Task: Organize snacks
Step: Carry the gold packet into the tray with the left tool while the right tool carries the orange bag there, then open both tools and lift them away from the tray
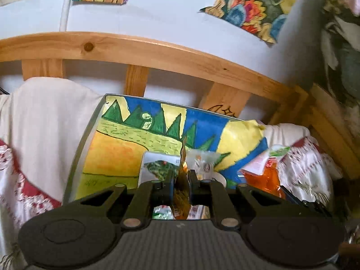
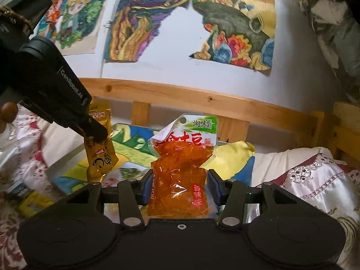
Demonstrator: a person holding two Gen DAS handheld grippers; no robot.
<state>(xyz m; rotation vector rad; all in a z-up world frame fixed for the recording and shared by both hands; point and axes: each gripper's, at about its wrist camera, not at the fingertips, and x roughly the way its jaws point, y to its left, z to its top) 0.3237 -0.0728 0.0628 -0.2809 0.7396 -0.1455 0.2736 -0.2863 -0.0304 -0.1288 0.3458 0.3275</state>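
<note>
My left gripper (image 1: 181,177) is shut on a yellow snack packet (image 1: 182,180), seen edge-on between the fingers. In the right wrist view that left gripper (image 2: 96,132) holds the yellow packet (image 2: 100,155) in the air at the left. My right gripper (image 2: 180,184) is shut on an orange spicy snack pouch (image 2: 180,175) with a green and white top, held upright. That orange pouch also shows in the left wrist view (image 1: 267,175) at the right. A white packet with a green picture (image 1: 157,166) lies on the painted board.
A painted board (image 1: 126,144) lies on a bed with white and red patterned bedding (image 2: 315,180). A wooden bed rail (image 1: 157,51) runs behind it. Drawings hang on the white wall (image 2: 139,22). More packets (image 2: 33,202) lie at the lower left.
</note>
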